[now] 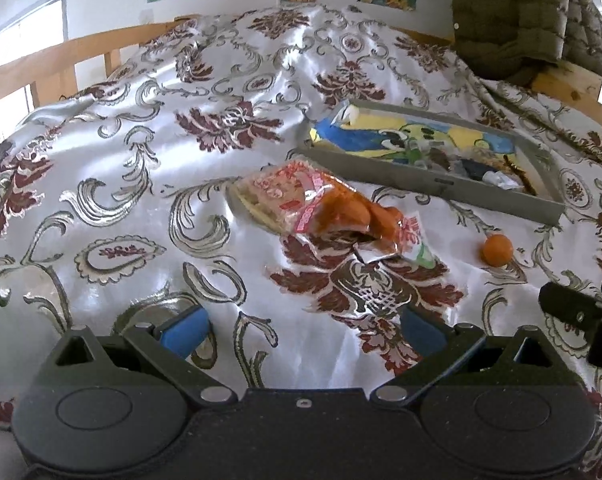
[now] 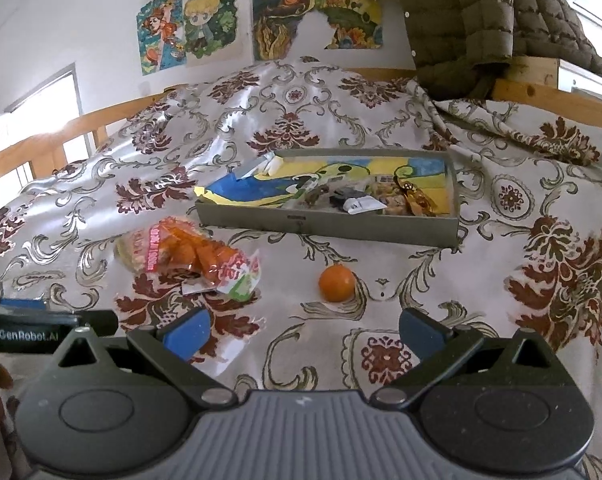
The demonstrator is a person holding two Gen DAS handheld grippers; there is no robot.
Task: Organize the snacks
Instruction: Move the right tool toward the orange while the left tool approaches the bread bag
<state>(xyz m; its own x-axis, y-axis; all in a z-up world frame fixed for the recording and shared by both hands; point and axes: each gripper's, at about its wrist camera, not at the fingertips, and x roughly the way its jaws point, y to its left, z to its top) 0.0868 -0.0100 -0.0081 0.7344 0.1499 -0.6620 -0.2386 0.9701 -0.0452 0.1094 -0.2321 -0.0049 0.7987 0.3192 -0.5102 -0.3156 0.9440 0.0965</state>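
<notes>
Open patterned bedspread (image 2: 341, 128) lies ahead of both sets of tongs, with bare cloth between their spread blue pads. Three things break it up — a crinkled snack bag (image 2: 189, 258) to the left, a small orange (image 2: 337, 283) in the middle and a shallow grey tray (image 2: 325, 222) behind them. Clear cloth separates all three. A wooden bed rail (image 2: 41, 140) bounds the left side, and a hanging green jacket (image 2: 461, 20) crowds the far right corner.

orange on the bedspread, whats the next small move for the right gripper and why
Probably ease the open right gripper forward to straddle the orange: it lies loose just ahead of it, outside the grey tray where other snacks already sit.
</notes>
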